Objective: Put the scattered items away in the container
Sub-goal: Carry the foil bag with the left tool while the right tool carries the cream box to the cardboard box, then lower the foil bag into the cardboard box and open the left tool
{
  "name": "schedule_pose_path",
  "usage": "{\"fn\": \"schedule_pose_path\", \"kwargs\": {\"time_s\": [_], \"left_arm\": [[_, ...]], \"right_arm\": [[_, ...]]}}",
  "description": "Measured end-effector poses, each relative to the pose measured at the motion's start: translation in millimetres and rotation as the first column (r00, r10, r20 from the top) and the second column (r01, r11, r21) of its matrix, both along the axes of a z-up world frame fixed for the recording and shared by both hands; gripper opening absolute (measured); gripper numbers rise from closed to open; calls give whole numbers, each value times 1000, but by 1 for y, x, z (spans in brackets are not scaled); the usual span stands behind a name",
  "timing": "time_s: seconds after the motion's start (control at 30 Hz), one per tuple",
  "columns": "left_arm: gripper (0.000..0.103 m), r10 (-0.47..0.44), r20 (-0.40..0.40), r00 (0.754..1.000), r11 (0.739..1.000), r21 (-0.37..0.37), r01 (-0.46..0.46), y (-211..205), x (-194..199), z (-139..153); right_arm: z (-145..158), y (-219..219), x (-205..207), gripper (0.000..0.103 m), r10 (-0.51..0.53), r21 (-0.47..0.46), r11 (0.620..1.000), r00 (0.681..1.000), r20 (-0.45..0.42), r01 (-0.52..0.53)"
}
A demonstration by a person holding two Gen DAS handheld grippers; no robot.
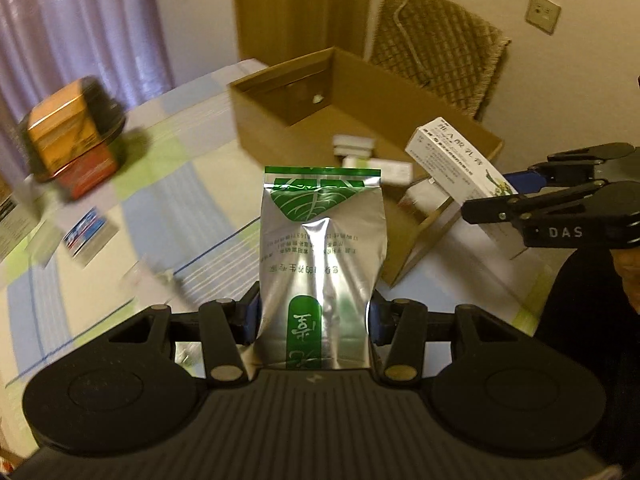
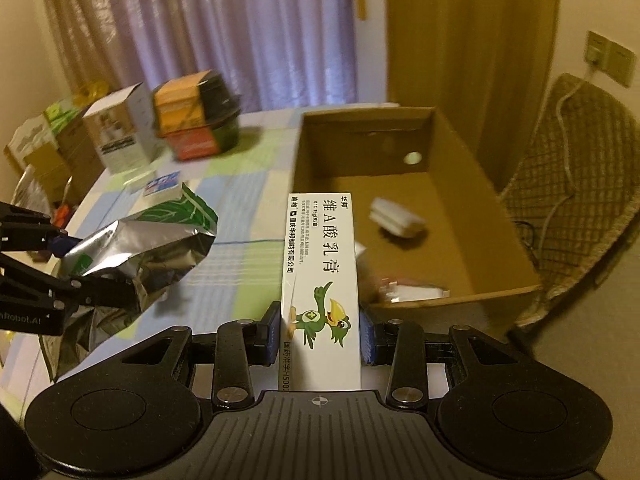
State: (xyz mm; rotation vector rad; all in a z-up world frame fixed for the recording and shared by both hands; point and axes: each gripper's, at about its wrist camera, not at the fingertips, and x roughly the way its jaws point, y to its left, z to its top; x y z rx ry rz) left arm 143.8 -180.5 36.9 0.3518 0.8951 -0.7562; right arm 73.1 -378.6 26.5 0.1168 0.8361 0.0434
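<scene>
The open brown cardboard box (image 2: 504, 240) sits on a table covered by a pastel checked cloth (image 1: 168, 184), and everything else is placed against it. The left gripper (image 1: 316, 316) is clamped on a silver foil pouch with green leaf print (image 1: 322, 256), its blue pads pressing the pouch's lower sides; the pouch stands upright between the fingers, held above the cloth just short of the box's near corner. In the right wrist view the same pouch (image 2: 148, 248) hangs tilted, to the left of the box and apart from it.

The right gripper (image 2: 320, 332) is clamped on a long white medicine carton with a green cartoon bird (image 2: 320, 280). The carton points forward along the fingers, its far end reaching over the box's near wall. In the left wrist view the carton (image 1: 460, 168) appears over the box's right-hand rim, gripped by the right gripper (image 1: 508, 196).

Inside the box lie several small white packets (image 2: 394, 220) near the middle of the floor and more white items (image 2: 416, 292) against the near wall; blur hides their detail. Left of the box, well apart, stands an orange and black stacked container (image 2: 196, 116), with a white carton (image 2: 120, 132) beside it and a small blue and white box (image 2: 162, 186) nearer on the cloth. Behind the box is a chair draped with a woven checked cover (image 2: 576, 216).
</scene>
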Motion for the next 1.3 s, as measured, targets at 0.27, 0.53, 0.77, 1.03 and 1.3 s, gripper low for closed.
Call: {"fn": "schedule_pose_path", "kwargs": {"time_s": [0.27, 0.53, 0.77, 1.03, 1.3], "left_arm": [[44, -50, 4, 999, 998, -39, 50, -62, 23, 16], [44, -57, -14, 998, 997, -51, 57, -113, 47, 13], [44, -41, -28, 999, 998, -42, 40, -135, 64, 4], [44, -15, -41, 999, 998, -62, 13, -151, 85, 0], [45, 1, -40, 999, 997, -81, -4, -165, 100, -3]], "right_arm": [[6, -41, 0, 41, -72, 25, 997, 997, 22, 72], [4, -70, 4, 41, -113, 37, 993, 993, 30, 112], [1, -82, 16, 41, -124, 36, 992, 992, 31, 123], [-5, -90, 28, 41, -135, 42, 990, 990, 31, 134], [-10, -96, 35, 41, -148, 42, 988, 989, 24, 147]]}}
